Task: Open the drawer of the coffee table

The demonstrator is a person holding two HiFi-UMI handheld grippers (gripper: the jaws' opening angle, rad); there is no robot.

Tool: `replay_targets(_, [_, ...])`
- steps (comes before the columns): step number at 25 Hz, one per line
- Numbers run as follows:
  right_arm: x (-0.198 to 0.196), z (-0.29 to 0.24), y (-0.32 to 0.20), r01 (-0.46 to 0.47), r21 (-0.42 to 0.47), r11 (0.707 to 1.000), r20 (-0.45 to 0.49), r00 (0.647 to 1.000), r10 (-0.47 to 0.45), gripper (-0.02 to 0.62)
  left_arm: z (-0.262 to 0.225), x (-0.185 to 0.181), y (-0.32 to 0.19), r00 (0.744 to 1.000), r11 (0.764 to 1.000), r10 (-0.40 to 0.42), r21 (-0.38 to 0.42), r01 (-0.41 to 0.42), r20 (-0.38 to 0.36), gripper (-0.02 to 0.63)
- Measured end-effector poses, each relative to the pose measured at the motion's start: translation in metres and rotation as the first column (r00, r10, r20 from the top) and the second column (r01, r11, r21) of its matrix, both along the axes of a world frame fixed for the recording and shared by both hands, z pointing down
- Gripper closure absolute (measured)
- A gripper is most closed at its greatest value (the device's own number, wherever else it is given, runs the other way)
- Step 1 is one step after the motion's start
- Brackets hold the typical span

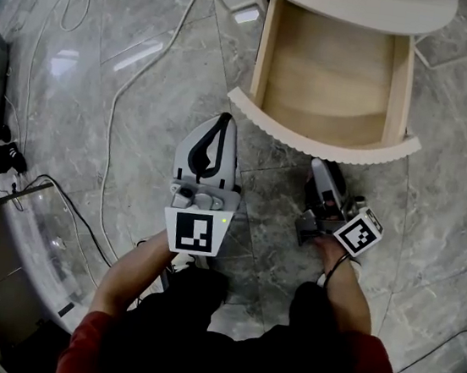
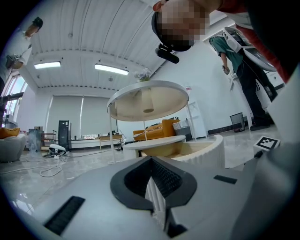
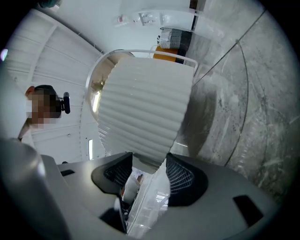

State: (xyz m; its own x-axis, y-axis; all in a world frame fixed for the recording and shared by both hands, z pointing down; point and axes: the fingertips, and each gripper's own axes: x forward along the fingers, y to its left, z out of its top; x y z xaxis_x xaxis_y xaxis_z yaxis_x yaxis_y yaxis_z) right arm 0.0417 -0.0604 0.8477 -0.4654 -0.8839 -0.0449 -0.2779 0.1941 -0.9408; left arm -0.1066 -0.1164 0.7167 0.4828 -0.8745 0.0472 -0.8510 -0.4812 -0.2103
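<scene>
The drawer (image 1: 328, 83) stands well out from under the coffee table (image 1: 352, 1), at the top of the head view, and its box shows only a pale wooden bottom between two straight sides. One drawer, one curved ribbed front (image 1: 325, 142), facing the person. Right on that front sits the right gripper (image 1: 325, 170): in its own view the jaws are spread wide, yet the edge of the ribbed front (image 3: 145, 108) runs down between them and they pinch it there. Beside it, to the left and clear of the drawer, the left gripper (image 1: 222, 122) hangs over the marble floor (image 1: 150, 42) with its jaws pressed together on nothing. Two grippers, then, and two marker cubes, one on the left (image 1: 193, 232) and one on the right (image 1: 357, 234). Out on the floor there are two cables, a white one (image 1: 117, 98) snaking up the left side and a black one (image 1: 69, 202) nearer the person. The left gripper view adds a taller round table (image 2: 147, 101) behind the coffee table, an orange sofa (image 2: 159, 129) and one person standing (image 2: 239, 61) at the right.
</scene>
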Motion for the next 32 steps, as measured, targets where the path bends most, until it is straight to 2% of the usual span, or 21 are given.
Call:
replay_targets(4, [-0.003, -0.003, -0.004, 0.011, 0.022, 1.000, 0.003, 1.000, -0.011, 0.362, 0.002, -0.001, 0.000, 1.000, 1.000, -0.004, -0.002, 0.004, 0.000, 0.592])
replay_targets(10, [0.000, 0.009, 0.008, -0.008, -0.057, 0.998, -0.050, 0.999, 0.006, 0.354, -0.002, -0.001, 0.003, 1.000, 1.000, -0.005, -0.006, 0.005, -0.010, 0.592])
replay_targets(14, [0.000, 0.004, 0.024, -0.011, -0.065, 0.998, -0.182, 0.983, -0.001, 0.350, -0.005, -0.001, 0.003, 1.000, 1.000, 0.000, -0.002, 0.000, -0.015, 0.592])
replay_targets(16, [0.005, -0.006, 0.029, -0.032, -0.031, 0.999, -0.305, 0.952, 0.021, 0.350, -0.005, -0.001, 0.004, 1.000, 1.000, 0.004, -0.002, -0.004, -0.016, 0.592])
replay_targets(18, [0.012, -0.017, 0.030, -0.055, 0.018, 0.998, -0.465, 0.883, 0.058, 0.350, -0.003, -0.003, 0.006, 1.000, 1.000, 0.004, -0.006, -0.004, -0.015, 0.592])
replay_targets(19, [0.017, -0.022, 0.030, -0.070, 0.047, 0.996, -0.555, 0.827, 0.084, 0.350, -0.003, -0.004, 0.006, 1.000, 1.000, 0.003, -0.007, -0.003, -0.016, 0.592])
replay_targets(20, [0.023, -0.027, 0.030, -0.085, 0.075, 0.994, -0.651, 0.751, 0.114, 0.350, -0.003, -0.005, 0.007, 1.000, 1.000, 0.000, -0.009, 0.000, -0.016, 0.592])
replay_targets(22, [0.035, -0.034, 0.029, -0.116, 0.126, 0.985, -0.819, 0.548, 0.169, 0.350, -0.002, -0.007, 0.008, 1.000, 1.000, -0.004, -0.016, 0.004, -0.017, 0.592])
replay_targets(23, [0.039, -0.036, 0.029, -0.127, 0.147, 0.981, -0.869, 0.458, 0.189, 0.350, -0.002, -0.007, 0.009, 1.000, 1.000, -0.005, -0.017, 0.004, -0.016, 0.592])
replay_targets(24, [0.041, -0.039, 0.030, -0.131, 0.164, 0.978, -0.895, 0.398, 0.203, 0.350, -0.002, -0.007, 0.009, 1.000, 1.000, -0.004, -0.017, 0.004, -0.015, 0.592])
replay_targets(25, [0.042, -0.041, 0.030, -0.131, 0.177, 0.976, -0.907, 0.363, 0.213, 0.350, -0.001, -0.006, 0.010, 1.000, 1.000, -0.003, -0.019, 0.002, -0.013, 0.592])
replay_targets(26, [0.042, -0.043, 0.030, -0.129, 0.187, 0.974, -0.912, 0.345, 0.221, 0.350, 0.000, -0.006, 0.010, 1.000, 1.000, -0.001, -0.020, 0.001, -0.011, 0.592])
replay_targets(29, [0.040, -0.046, 0.031, -0.120, 0.204, 0.972, -0.914, 0.333, 0.233, 0.358, 0.001, -0.005, 0.012, 1.000, 1.000, 0.002, -0.023, -0.002, -0.009, 0.592])
replay_targets(32, [0.038, -0.048, 0.032, -0.103, 0.213, 0.972, -0.917, 0.323, 0.235, 0.449, 0.003, -0.005, 0.012, 1.000, 1.000, 0.000, -0.027, 0.000, -0.018, 0.592])
